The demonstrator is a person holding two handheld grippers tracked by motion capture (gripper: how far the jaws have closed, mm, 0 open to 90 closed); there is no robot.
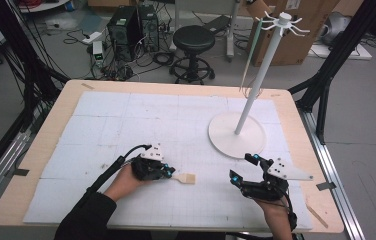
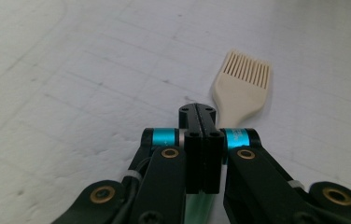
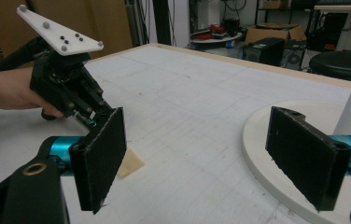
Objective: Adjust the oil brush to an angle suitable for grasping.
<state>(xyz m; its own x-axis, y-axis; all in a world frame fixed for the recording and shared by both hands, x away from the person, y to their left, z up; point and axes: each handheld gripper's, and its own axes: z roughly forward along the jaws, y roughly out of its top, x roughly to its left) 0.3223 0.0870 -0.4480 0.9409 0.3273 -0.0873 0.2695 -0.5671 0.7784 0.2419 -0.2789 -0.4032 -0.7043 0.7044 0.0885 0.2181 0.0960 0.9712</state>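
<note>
Two claws over counter [image 1: 101, 120]. Left claw [image 1: 170, 173] clamped on handle of cream silicone brush [image 1: 186, 178], head pointing right, low near the front edge. Right claw [image 1: 243, 169] spread wide, empty, beside white rack [image 1: 263, 70]. Carry step; next probably hanging on a hook, needing lift.
</note>
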